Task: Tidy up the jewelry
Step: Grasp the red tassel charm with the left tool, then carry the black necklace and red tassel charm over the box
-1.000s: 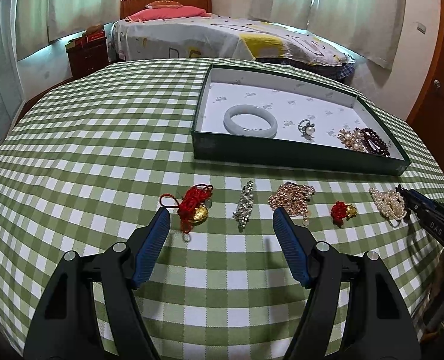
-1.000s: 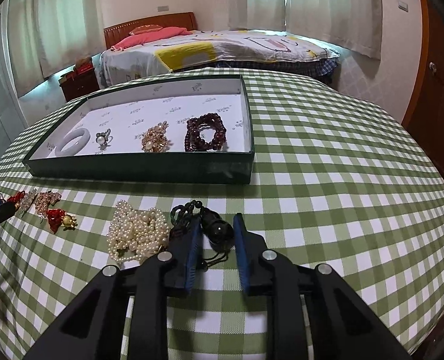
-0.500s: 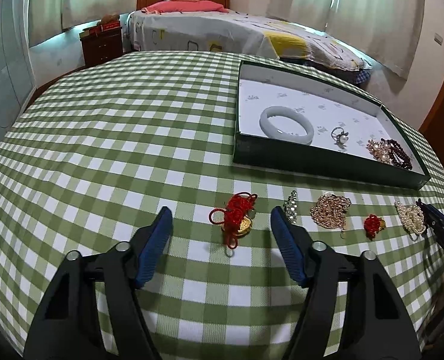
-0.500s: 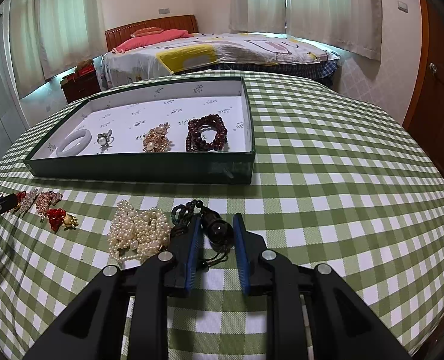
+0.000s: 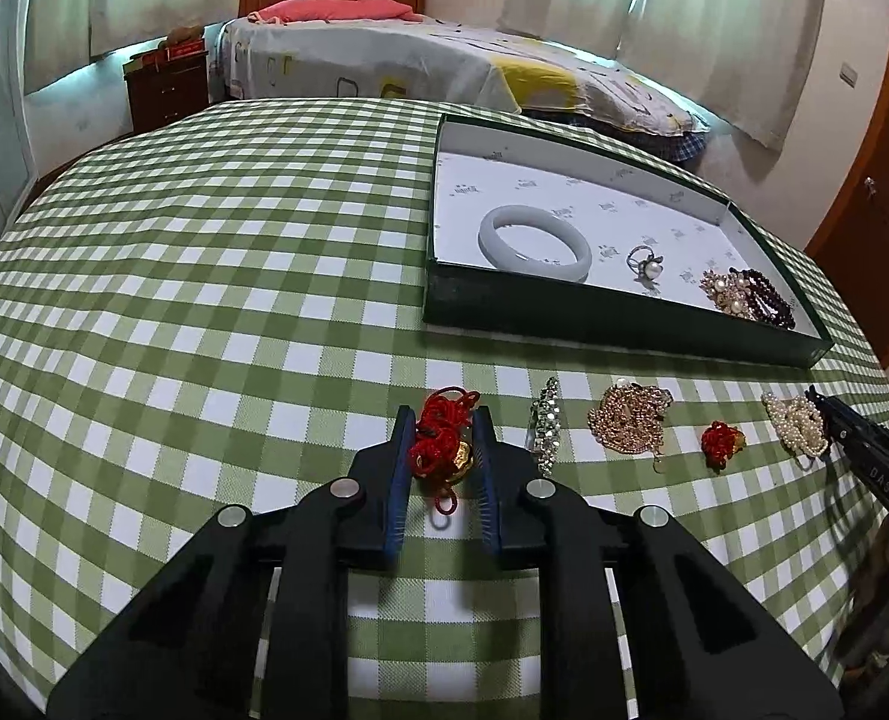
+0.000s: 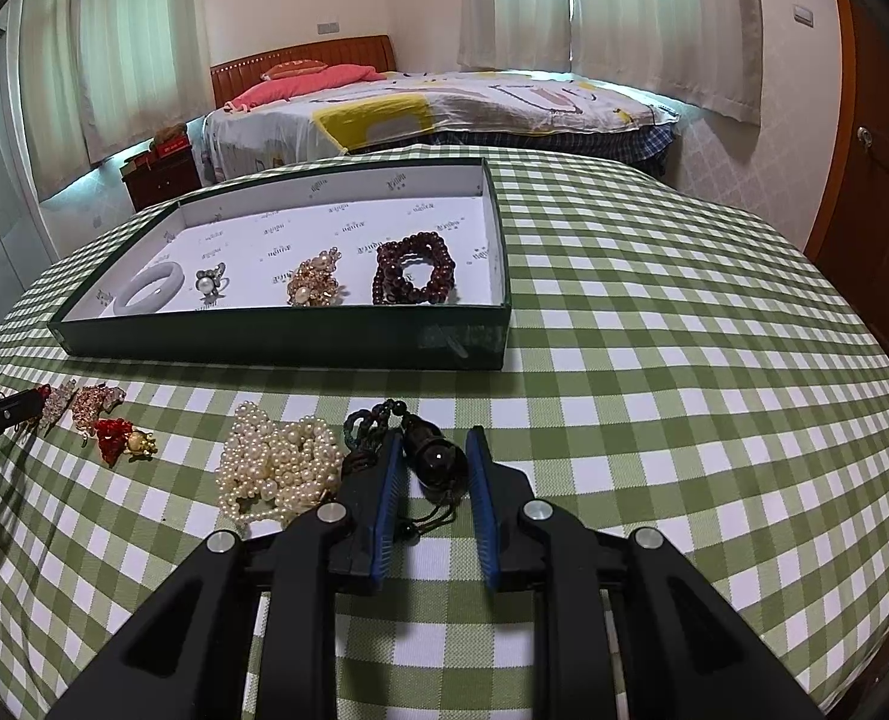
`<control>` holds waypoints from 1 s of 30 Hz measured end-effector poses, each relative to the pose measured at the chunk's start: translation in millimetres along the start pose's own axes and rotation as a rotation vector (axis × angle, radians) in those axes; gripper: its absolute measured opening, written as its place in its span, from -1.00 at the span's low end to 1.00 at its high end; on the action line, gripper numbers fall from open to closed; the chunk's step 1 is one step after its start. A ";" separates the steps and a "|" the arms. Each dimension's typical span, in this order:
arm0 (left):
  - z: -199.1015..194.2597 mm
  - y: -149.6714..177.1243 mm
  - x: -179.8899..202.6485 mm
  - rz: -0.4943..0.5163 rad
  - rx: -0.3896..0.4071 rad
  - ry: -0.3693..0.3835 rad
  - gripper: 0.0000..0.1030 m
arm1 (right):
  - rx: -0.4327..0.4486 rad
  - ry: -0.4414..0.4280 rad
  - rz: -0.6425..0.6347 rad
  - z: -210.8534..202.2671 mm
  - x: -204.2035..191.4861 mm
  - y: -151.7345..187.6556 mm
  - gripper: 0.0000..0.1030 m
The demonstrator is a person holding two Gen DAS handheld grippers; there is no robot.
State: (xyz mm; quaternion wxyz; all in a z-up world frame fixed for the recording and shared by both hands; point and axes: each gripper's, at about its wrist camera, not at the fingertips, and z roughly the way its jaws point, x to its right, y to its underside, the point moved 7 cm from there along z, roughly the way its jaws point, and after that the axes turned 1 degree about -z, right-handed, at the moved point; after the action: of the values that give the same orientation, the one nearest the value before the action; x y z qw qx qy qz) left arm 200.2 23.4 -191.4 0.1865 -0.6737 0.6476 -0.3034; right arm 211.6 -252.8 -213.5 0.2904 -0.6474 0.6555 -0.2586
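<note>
Left wrist view: the left tongs (image 5: 441, 447) are closing with the red-cord gold charm (image 5: 441, 441) between the blue pads, on the checked tabletop (image 5: 204, 300). Just right sits a crystal piece (image 5: 545, 426). Right wrist view: the right tongs (image 6: 432, 465) are narrow, clamped around a dark bead pendant (image 6: 435, 456), pearls (image 6: 273, 468) just left, the green tray (image 6: 276, 342) beyond.

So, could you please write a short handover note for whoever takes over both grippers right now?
Left gripper: jaws closing around the red knotted cord with gold charm.
Right gripper: shut on the dark bead pendant on black cord.
Done: white bangle, pearl ring, gold cluster and dark red bead bracelet lie in the green tray.
Left: six pieces on the checked tablecloth.
</note>
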 end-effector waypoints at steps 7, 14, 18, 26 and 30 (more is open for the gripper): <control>-8.0 -0.8 3.0 -0.002 0.015 0.014 -0.63 | 0.016 -0.008 0.014 -3.9 -0.5 -0.6 -0.57; -19.8 -6.3 8.1 0.001 0.041 0.028 -0.63 | 0.043 -0.012 0.020 -13.5 -1.3 -6.2 -0.57; -26.1 -9.4 11.9 0.006 0.055 0.035 -0.63 | 0.058 -0.013 0.018 -20.6 -3.4 -8.7 -0.57; -40.1 -15.2 15.6 -0.002 0.082 0.054 -0.63 | 0.117 -0.015 0.012 -41.7 -6.2 -23.3 -0.57; -49.3 -21.5 18.8 -0.003 0.102 0.065 -0.63 | 0.145 -0.019 0.010 -52.0 -8.2 -31.7 -0.57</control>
State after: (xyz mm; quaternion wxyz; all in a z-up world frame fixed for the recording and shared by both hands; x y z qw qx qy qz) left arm 184.1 13.8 -137.7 0.1989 -0.6540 0.6359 -0.3583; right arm 196.4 -247.4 -154.2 0.3442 -0.6236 0.6355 -0.2978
